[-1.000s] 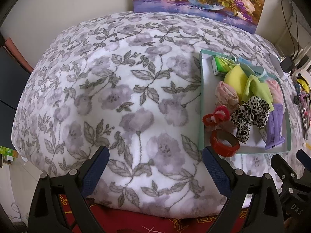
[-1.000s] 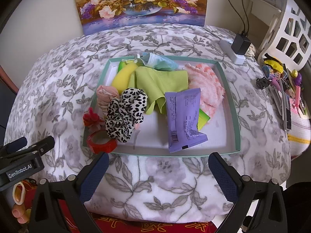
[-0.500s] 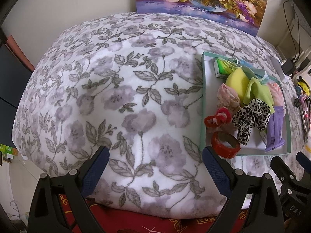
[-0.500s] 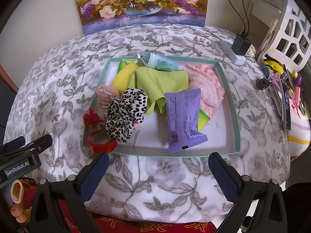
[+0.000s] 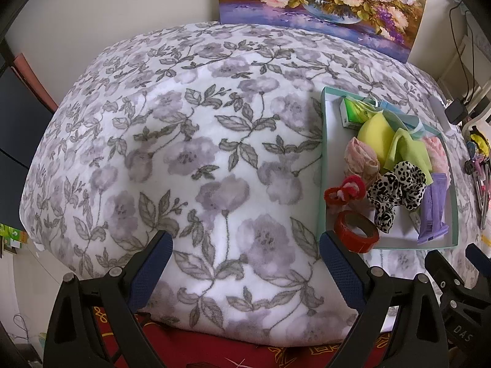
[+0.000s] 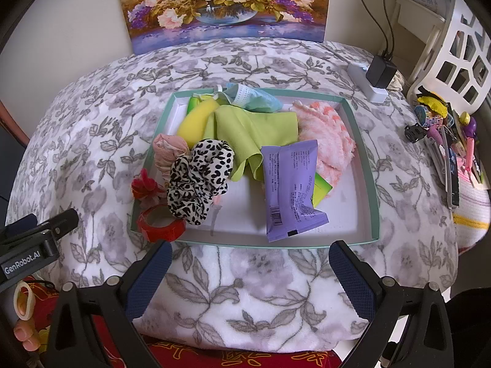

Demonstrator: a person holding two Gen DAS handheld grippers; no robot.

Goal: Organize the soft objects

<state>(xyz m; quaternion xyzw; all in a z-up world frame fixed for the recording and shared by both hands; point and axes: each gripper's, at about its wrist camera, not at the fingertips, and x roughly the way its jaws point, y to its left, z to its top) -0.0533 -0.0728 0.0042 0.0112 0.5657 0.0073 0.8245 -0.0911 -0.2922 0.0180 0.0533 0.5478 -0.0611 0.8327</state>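
A shallow green-rimmed tray (image 6: pixel 365 165) (image 5: pixel 322 159) lies on a floral blanket. It holds a leopard scrunchie (image 6: pixel 199 181) (image 5: pixel 396 190), a lime cloth (image 6: pixel 254 132), a yellow sponge (image 6: pixel 196 122), a pink fluffy cloth (image 6: pixel 328 141), a purple packet (image 6: pixel 291 190), a beige scrunchie (image 6: pixel 167 150), a red scrunchie (image 6: pixel 144 187) and a red tape roll (image 6: pixel 159 224) (image 5: pixel 356 234). My right gripper (image 6: pixel 250 263) is open just short of the tray's near rim. My left gripper (image 5: pixel 245 254) is open over bare blanket, left of the tray.
A flower painting (image 6: pixel 227 3) leans against the wall behind the blanket. A charger and power strip (image 6: pixel 376 76) sit at the back right. Hair clips and small items (image 6: pixel 442 141) lie along the right edge beside a white lattice basket (image 6: pixel 457 55).
The left view has shifted slightly, so the tray sits a little farther right and lower. The right gripper has barely moved. Both stay open.
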